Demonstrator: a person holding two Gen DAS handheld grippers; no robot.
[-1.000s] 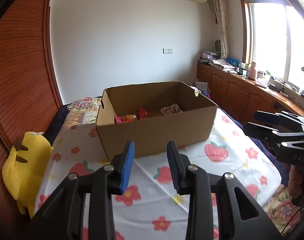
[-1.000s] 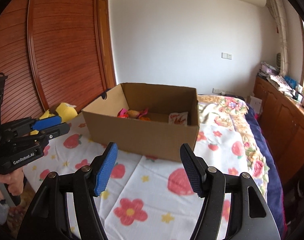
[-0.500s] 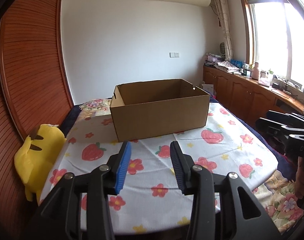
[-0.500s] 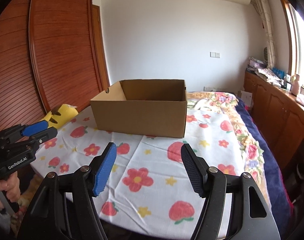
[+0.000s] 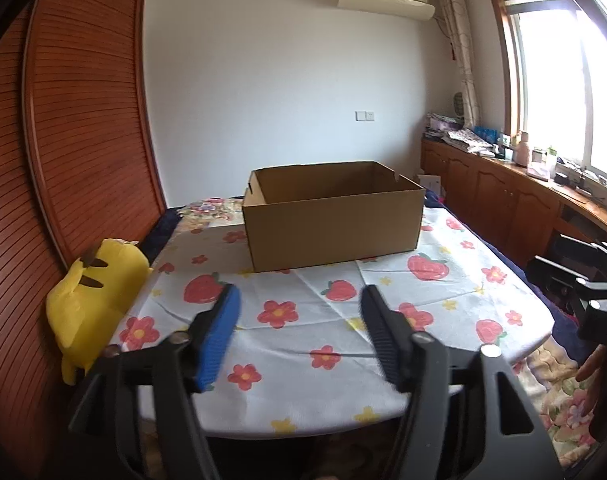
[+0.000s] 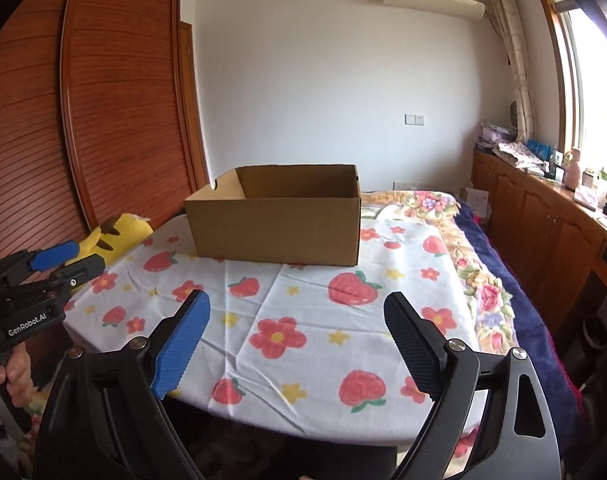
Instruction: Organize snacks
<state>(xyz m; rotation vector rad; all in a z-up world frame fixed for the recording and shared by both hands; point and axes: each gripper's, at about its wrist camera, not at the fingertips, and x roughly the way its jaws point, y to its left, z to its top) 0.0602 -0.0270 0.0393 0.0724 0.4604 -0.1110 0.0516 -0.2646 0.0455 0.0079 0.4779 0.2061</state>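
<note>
An open brown cardboard box (image 5: 331, 224) stands at the far side of the table; it also shows in the right wrist view (image 6: 277, 222). Its inside is hidden from this low angle, so no snacks show. My left gripper (image 5: 299, 320) is open and empty, held over the table's near edge, well short of the box. My right gripper (image 6: 297, 326) is open and empty, also back at the near edge. Each gripper shows at the edge of the other's view: the left one (image 6: 63, 258) and the right one (image 5: 583, 264).
The table wears a white cloth with strawberries and flowers (image 5: 303, 328). A yellow plush toy (image 5: 91, 288) lies at the table's left. A bed with a floral blanket (image 6: 475, 276) and wooden cabinets (image 6: 543, 208) lie to the right. A wooden wardrobe (image 6: 103, 120) stands left.
Both grippers have pulled back and down from the box to the table's near edge, so the snacks inside it went out of sight. The left gripper's jaws have opened wider.
</note>
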